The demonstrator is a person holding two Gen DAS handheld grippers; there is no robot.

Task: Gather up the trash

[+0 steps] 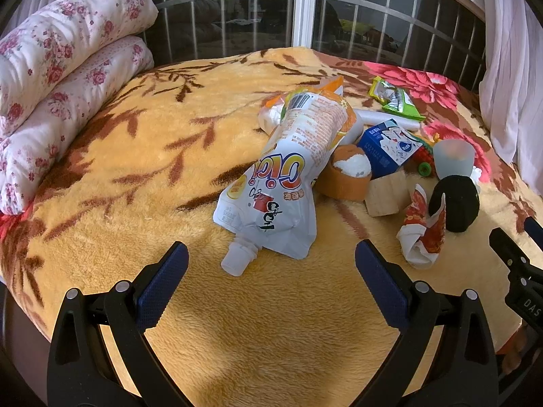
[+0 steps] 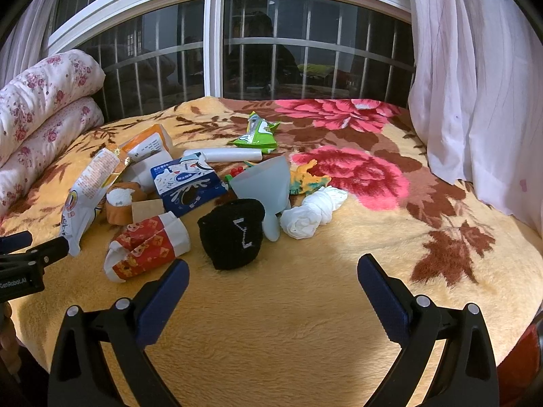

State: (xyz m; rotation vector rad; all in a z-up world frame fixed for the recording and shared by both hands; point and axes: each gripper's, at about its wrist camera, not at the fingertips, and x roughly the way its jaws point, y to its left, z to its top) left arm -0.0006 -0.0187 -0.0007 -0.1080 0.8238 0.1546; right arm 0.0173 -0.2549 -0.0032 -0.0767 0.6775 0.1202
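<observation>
1. The bed (image 2: 305, 305) is covered by a plush yellow blanket (image 1: 152, 156) with red flowers.
2. Folded floral quilts (image 1: 61, 68) sit at its left edge.
3. Lying on it: a white spout pouch (image 1: 281, 176), blue carton (image 2: 190, 183), crushed red paper cup (image 2: 146, 247), black sock (image 2: 234, 234), green wrapper (image 2: 258, 132), white tissue wad (image 2: 312, 213).

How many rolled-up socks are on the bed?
2. An orange-and-white sock lies beside the blue milk carton; a black sock sits in front of the grey funnel. The pile may hide others.
</observation>
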